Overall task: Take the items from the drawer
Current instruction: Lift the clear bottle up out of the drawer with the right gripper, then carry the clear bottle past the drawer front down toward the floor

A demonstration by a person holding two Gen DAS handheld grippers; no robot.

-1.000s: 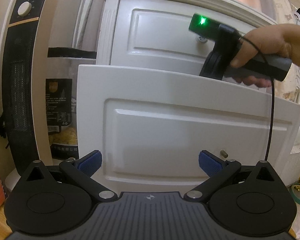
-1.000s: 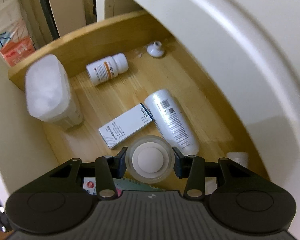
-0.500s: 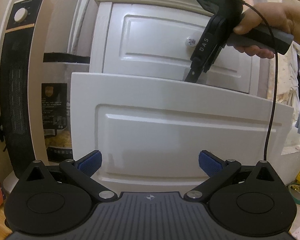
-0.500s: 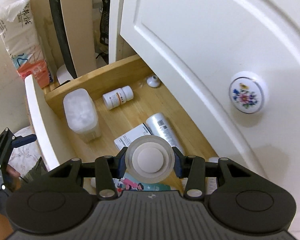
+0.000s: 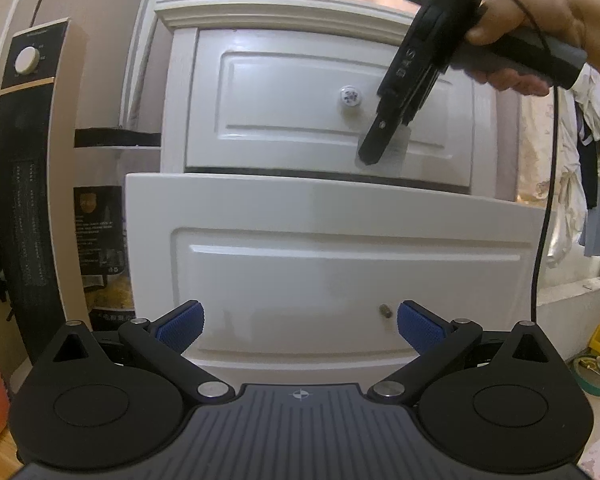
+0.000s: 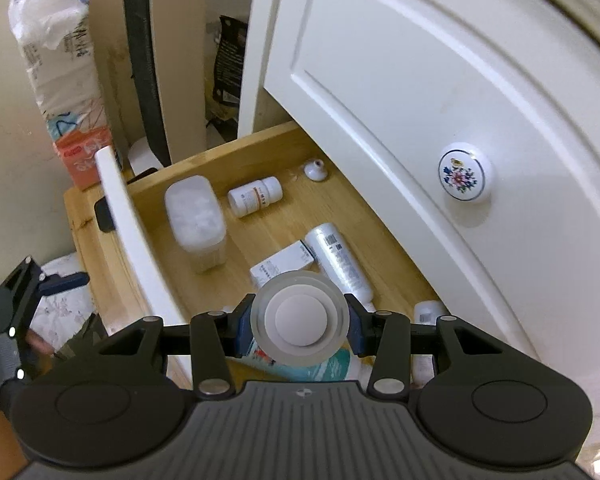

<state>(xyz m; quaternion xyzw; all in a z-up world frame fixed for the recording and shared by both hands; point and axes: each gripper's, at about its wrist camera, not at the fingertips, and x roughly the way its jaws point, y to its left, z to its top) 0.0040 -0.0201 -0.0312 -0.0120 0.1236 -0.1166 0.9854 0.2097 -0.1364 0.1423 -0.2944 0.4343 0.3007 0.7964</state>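
Note:
The lower white drawer (image 5: 332, 216) is pulled open; its wooden floor (image 6: 276, 228) shows in the right wrist view. My right gripper (image 6: 299, 322) is shut on a round translucent jar with a white lid (image 6: 299, 320), held above the drawer; it also shows in the left wrist view (image 5: 384, 148). In the drawer lie a white pill bottle (image 6: 255, 196), a clear container of white pieces (image 6: 196, 216), a white box (image 6: 282, 266), a white tube (image 6: 338, 262) and a loose knob (image 6: 315, 169). My left gripper (image 5: 300, 322) is open and empty, facing the drawer front.
The closed upper drawer has a floral knob (image 6: 464, 176). A tall heater (image 5: 28, 184) stands left of the cabinet. A tissue pack (image 6: 56, 60) leans on the wall. A yellow bin and tape roll (image 5: 596, 368) sit on the floor at right.
My right gripper has risen up out of the drawer with the jar. The left gripper has shifted a little and stays open.

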